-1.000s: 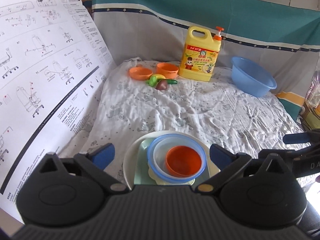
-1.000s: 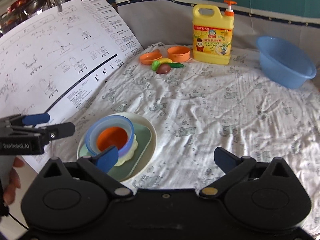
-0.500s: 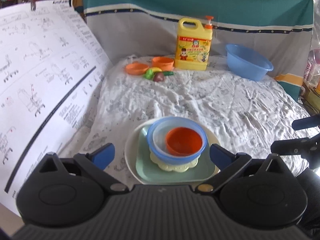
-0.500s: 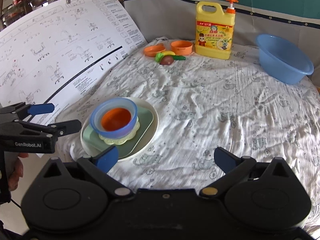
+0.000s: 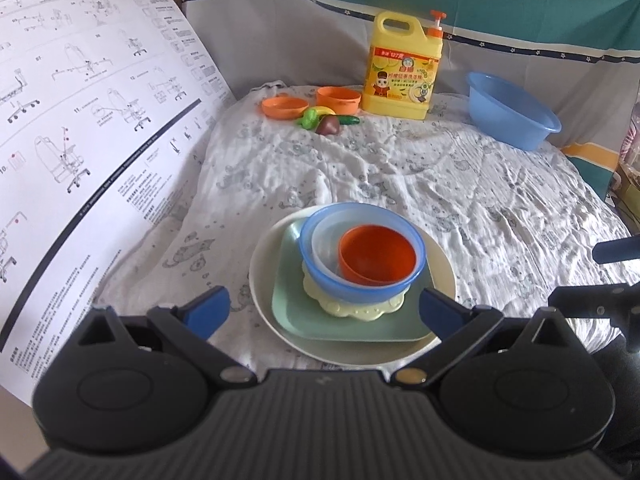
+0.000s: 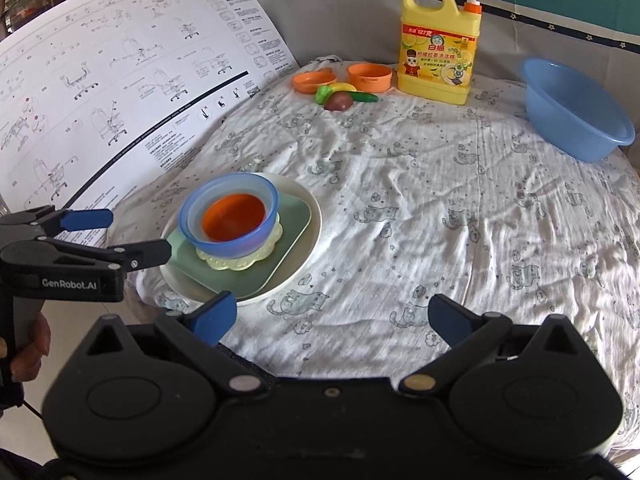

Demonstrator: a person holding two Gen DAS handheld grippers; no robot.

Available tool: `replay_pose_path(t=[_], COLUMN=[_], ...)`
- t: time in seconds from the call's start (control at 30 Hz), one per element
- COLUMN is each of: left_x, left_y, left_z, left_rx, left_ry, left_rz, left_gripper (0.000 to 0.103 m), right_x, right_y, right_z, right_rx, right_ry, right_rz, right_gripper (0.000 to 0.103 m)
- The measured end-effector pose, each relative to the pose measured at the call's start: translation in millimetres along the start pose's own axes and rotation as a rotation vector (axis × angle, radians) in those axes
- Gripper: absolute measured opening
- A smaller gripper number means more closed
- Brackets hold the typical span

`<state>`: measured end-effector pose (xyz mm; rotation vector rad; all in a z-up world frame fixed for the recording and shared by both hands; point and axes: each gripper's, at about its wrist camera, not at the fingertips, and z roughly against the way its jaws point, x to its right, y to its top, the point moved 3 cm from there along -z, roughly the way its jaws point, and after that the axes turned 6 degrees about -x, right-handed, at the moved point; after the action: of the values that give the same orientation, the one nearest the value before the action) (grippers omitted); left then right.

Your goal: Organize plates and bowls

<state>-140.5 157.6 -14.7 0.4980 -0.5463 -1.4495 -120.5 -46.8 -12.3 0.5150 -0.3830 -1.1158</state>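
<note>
White cloth printed with small cats (image 6: 420, 184) covers the counter, with a grey and teal curtain (image 5: 320, 12) hung behind it; nearest, the left tongs (image 5: 322, 306) are spread wide and grasp nothing, and the stack of dishes sits just beyond and between their blue tips; the right tongs (image 6: 334, 314) are likewise released and empty, with the stack ahead and to their left, near their left tip but not touching it; the stack is a cream round plate (image 6: 308, 240) at the bottom, a pale green square plate (image 6: 296, 216) on it, then a yellow scalloped dish (image 6: 268, 250), a blue bowl (image 6: 256, 196) and an orange bowl (image 6: 234, 218) nested inside; left of both tongs leans a large instruction sheet (image 5: 80, 120); far beyond lie two small orange dishes (image 5: 312, 102), toy vegetables (image 5: 326, 120), a yellow detergent jug (image 5: 404, 68) and, far right, a blue basin (image 5: 508, 110).
</note>
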Motion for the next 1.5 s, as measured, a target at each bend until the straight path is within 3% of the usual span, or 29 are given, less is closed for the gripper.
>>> replay_pose_path(t=[1.5], left_x=[4.5], left_y=[-6.1], left_z=[-9.3], left_rx=[-0.018], left_ry=[0.005], left_rz=[-0.032], left_gripper=[0.103], right_x=[2.4], right_y=[-2.0], right_z=[-4.8], right_rx=[-0.013], right_ry=[-0.030], right_rz=[0.033], right_gripper=[0.103])
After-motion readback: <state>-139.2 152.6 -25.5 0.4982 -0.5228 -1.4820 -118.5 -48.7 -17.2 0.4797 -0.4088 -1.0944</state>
